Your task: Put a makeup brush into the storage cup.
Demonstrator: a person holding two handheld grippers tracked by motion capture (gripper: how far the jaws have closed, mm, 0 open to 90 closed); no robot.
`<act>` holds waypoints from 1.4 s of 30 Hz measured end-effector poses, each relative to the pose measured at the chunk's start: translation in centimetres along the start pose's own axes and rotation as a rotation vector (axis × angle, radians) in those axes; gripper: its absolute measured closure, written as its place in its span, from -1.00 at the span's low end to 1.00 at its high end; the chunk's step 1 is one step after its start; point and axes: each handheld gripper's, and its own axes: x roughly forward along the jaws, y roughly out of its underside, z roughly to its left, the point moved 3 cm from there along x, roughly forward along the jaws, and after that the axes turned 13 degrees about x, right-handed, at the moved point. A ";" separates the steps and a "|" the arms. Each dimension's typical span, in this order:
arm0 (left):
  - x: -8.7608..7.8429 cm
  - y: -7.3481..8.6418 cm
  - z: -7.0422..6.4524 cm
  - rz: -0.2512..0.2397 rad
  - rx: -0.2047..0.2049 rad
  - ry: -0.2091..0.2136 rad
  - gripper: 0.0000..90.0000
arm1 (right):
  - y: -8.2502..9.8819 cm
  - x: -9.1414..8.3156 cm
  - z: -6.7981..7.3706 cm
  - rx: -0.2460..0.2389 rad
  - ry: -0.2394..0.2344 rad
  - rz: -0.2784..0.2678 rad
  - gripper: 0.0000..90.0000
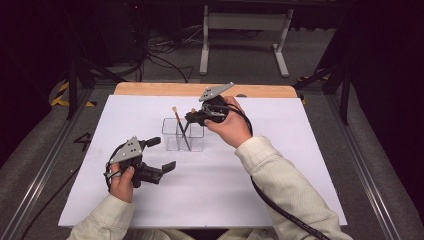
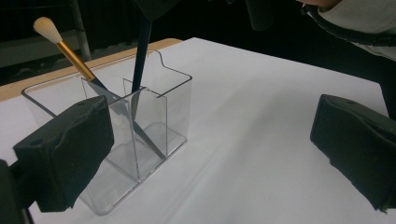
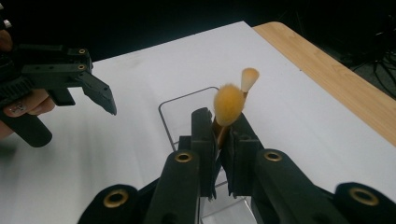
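Two makeup brushes are in play. One with a gold ferrule and pale tip (image 2: pixel 48 31) already leans in the clear organizer (image 2: pixel 173 100); the other, the orange-tufted brush (image 3: pixel 228 104), is pinched between the pressed-together jaws of the right claw (image 3: pixel 223 135), tuft above the jaws, dark handle (image 2: pixel 140 56) hanging below them into a compartment of the box. By my reading the step in hand is lowering this second brush into the organizer. What the next move calls for is easing it down until the handle end meets the floor of the box, then spreading the jaws and lifting clear without dragging the tuft. The left claw (image 1: pixel 159 154) rests spread wide and holding nothing, on the white worktop (image 1: pixel 280 165) just beside the organizer. Counted: two brushes, one organizer with several compartments, two claws.
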 end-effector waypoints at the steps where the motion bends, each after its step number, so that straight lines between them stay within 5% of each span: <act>1: 0.0 0.0 0.0 -0.001 -0.001 -0.001 -0.99 | 0.0 0.1 0.0 0.002 0.000 0.002 0.86; 37: -0.1 0.1 0.1 0.002 -0.011 -0.002 -0.99 | 1.9 2.4 -0.7 0.040 -0.027 0.066 0.85; 42: -0.1 0.1 0.1 -0.002 -0.013 0.001 -0.99 | 1.6 1.9 -0.7 0.049 -0.029 0.017 0.38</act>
